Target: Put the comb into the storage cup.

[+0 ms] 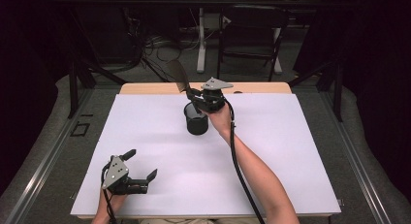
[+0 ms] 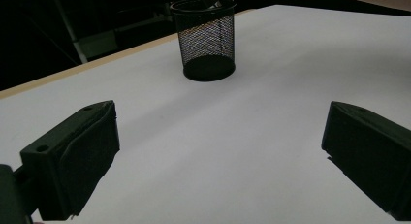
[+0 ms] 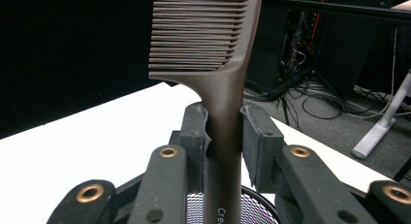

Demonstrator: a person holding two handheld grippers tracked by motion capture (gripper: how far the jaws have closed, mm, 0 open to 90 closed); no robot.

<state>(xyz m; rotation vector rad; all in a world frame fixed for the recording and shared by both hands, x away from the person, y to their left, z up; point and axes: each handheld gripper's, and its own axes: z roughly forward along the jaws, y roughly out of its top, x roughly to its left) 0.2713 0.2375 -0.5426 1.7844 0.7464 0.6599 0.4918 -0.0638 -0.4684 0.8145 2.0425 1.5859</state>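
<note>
A brown comb (image 1: 177, 73) stands upright with its teeth at the top, and my right gripper (image 1: 192, 94) is shut on its handle. In the right gripper view the pads (image 3: 252, 132) press on the handle (image 3: 224, 136) from both sides, with the teeth (image 3: 198, 30) above them. The handle's lower end reaches down into a black mesh cup (image 1: 196, 120), whose rim (image 3: 261, 204) shows just below the jaws. My left gripper (image 1: 141, 164) rests near the table's front left corner, open and holding nothing. In its own view the cup (image 2: 206, 40) stands far ahead of the left gripper (image 2: 218, 156).
A white sheet (image 1: 145, 132) covers the table, and a wooden edge (image 1: 145, 88) shows at the back. Behind the table stand a black chair (image 1: 249, 35) and a white desk leg (image 1: 200, 40), with cables on the floor (image 1: 160, 42).
</note>
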